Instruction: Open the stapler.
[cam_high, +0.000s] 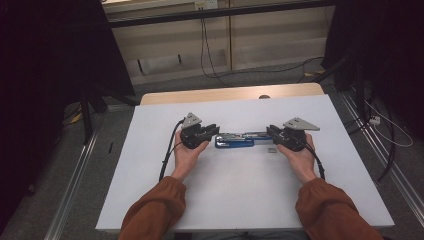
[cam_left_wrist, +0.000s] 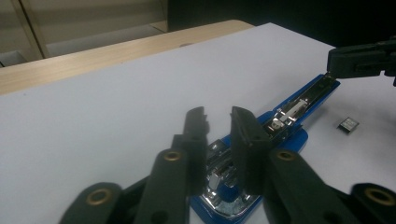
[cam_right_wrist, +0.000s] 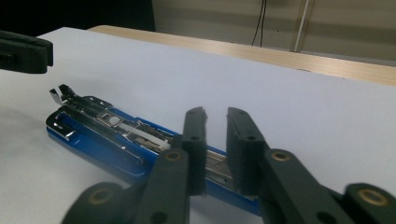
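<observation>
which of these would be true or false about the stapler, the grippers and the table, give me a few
1. The stapler is blue and lies opened out flat on the white table. True.
2. A small block of staples lies on the table beside the stapler. True.
3. The left gripper is lifting the stapler clear of the table. False: the stapler rests on the table, with this gripper at one end of it.
4. Both grippers are at the same end of the stapler. False: the right gripper is at the opposite end from the left one.
5. The right gripper's jaws stand slightly apart. True.
</observation>
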